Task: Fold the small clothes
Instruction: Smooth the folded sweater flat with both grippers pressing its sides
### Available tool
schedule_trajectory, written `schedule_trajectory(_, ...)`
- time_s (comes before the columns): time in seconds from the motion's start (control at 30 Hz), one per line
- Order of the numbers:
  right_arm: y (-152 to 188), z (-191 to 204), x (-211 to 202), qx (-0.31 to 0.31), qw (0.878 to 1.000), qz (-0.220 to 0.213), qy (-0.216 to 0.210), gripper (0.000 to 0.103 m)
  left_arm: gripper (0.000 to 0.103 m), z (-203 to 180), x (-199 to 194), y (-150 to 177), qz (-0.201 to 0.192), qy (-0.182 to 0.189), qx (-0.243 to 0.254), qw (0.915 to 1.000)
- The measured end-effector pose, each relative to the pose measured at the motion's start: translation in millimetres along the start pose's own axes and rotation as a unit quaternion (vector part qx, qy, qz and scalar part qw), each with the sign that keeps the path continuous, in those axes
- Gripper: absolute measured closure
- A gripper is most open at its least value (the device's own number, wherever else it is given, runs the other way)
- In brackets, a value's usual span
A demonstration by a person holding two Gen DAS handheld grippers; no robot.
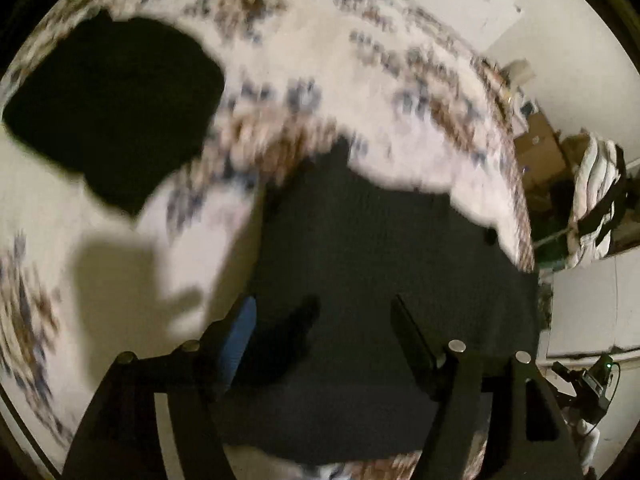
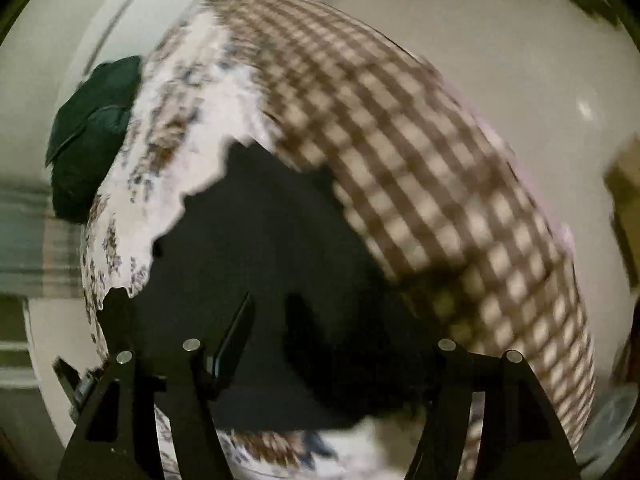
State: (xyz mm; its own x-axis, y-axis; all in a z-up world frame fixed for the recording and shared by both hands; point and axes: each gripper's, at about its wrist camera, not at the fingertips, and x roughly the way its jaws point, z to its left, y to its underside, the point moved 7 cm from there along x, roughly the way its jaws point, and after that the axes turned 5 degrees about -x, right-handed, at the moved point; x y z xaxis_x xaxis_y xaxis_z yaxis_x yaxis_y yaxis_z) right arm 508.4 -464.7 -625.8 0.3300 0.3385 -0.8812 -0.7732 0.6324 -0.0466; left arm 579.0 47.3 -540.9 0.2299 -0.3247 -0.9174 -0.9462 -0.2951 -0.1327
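Two dark garments lie on the patterned bed cover [image 1: 312,60] in the left wrist view; at the far left a black garment [image 1: 112,112] sits bunched in a rough heap, well apart from the left gripper [image 1: 324,316]; to its right a dark grey cloth [image 1: 380,300] is spread flat across the lower middle, its far edge ragged against the cover; the left gripper's fingers, one with a blue pad [image 1: 238,340], stand spread above this cloth with nothing between them; at the far right, off the bed, cardboard boxes [image 1: 540,148] and a white bundle [image 1: 596,196] stand on the floor. In the right wrist view a dark green pillow [image 2: 96,136] rests at the cover's left edge; the same dark cloth [image 2: 280,260] fills the middle; the right gripper [image 2: 332,320] hangs over it, its left finger [image 2: 236,336] clear, the other lost in blur against the dark fabric, so I cannot tell how they stand; a brown checked blanket [image 2: 420,160] lies to the right, just beside the cloth.
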Motion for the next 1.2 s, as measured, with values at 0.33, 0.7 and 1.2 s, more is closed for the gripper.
schedule_trajectory(0.33,75,-75,68,0.19,0.969,0.05,-0.147,0.083,0.035,34,50,55,0.031,-0.004,-0.021,0.9993)
schedule_trajectory(0.7,60,-71,30,0.113,0.988,0.027,-0.099,0.098,0.063,40,23,27,0.005,-0.03,0.036,0.9989)
schedule_trajectory(1.2,71,-51,92,0.19,0.957,0.028,-0.219,0.081,0.034,51,57,67,0.006,0.089,-0.085,0.9924)
